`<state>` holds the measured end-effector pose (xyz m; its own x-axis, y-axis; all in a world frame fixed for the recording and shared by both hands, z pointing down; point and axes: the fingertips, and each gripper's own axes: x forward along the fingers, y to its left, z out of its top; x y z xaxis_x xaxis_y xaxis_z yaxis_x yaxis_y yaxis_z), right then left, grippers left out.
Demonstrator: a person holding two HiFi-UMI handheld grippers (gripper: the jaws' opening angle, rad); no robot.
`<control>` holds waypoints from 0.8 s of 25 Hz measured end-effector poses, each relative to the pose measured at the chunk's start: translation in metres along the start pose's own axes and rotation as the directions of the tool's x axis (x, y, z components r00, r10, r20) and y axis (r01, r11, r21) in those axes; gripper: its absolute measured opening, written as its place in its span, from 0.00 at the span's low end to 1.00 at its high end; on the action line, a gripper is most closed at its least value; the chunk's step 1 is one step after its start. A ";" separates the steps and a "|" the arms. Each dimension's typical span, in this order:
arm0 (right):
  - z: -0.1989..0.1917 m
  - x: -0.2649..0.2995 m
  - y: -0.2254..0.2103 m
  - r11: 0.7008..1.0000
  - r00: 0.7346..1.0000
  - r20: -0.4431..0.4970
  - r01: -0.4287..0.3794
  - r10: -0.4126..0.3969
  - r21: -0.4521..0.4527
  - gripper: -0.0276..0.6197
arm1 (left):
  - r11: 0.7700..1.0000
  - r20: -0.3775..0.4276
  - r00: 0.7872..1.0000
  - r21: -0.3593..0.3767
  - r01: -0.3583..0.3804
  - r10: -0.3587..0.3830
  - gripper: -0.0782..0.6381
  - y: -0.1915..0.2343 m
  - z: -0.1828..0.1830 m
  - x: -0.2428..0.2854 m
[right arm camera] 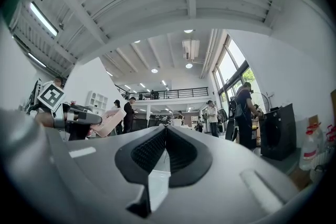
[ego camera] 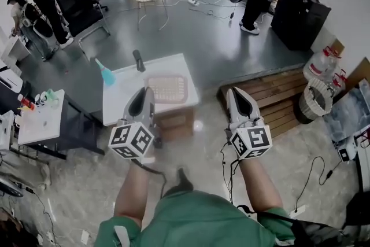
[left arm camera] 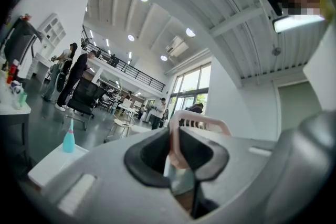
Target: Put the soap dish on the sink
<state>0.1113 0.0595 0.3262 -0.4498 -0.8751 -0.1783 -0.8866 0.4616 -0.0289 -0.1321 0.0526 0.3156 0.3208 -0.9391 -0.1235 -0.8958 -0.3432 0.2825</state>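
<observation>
Step in hand, as I judge it: the carry. The left gripper (ego camera: 144,93) is clamping its pads on the near rim of the pink soap dish (ego camera: 167,88). In the left gripper view the rim is sitting pinched between the two dark pads, and the dish (left arm camera: 202,119) is jutting forward past them. The right gripper view is showing the same dish (right arm camera: 109,122) held clear in the air, tilted slightly. In the head view it is overlapping the right end of a white table (ego camera: 124,98).

The right gripper (ego camera: 237,92) is riding alongside with its jaws closed together on nothing.

No sink is showing in any view, so placement is not yet begun. The next move calls for bringing the sink into sight, keeping the dish about level, lowering it onto a flat part of the sink, then parting the left jaws.

Containers:
- The soap dish is showing a gridded bottom with nothing in it.
- The wicker basket (ego camera: 315,102) by the right wall: contents cannot be told.
- The cardboard box (ego camera: 173,123) under the table: contents hidden.
- A teal bottle (ego camera: 107,74) is standing on the table's far left part.
</observation>
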 end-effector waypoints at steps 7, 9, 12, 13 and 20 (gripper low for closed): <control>-0.026 0.067 -0.016 1.000 0.998 -0.050 0.030 -0.030 -0.002 0.05 | 0.999 -0.037 0.999 -0.045 0.002 -0.004 0.18 0.051 -0.018 0.063; -0.032 0.087 -0.018 0.999 0.997 -0.060 0.039 -0.039 -0.005 0.05 | 0.998 -0.049 0.999 -0.057 0.005 -0.008 0.18 0.067 -0.024 0.081; -0.041 0.117 -0.022 0.999 0.996 -0.071 0.053 -0.054 -0.013 0.05 | 0.997 -0.071 0.997 -0.077 0.002 -0.008 0.18 0.093 -0.036 0.106; -0.044 0.126 -0.023 0.998 0.995 -0.075 0.057 -0.058 -0.014 0.05 | 0.996 -0.080 0.997 -0.087 0.000 -0.007 0.18 0.102 -0.041 0.114; -0.073 0.180 -0.030 0.997 0.989 -0.123 0.080 -0.081 -0.008 0.05 | 0.986 -0.159 0.987 -0.165 -0.029 0.003 0.18 0.159 -0.082 0.163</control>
<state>0.0487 -0.1224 0.3668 -0.3868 -0.9207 -0.0526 -0.9206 0.3888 -0.0354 -0.1969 -0.1564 0.4183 0.3631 -0.9313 0.0298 -0.8419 -0.3142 0.4387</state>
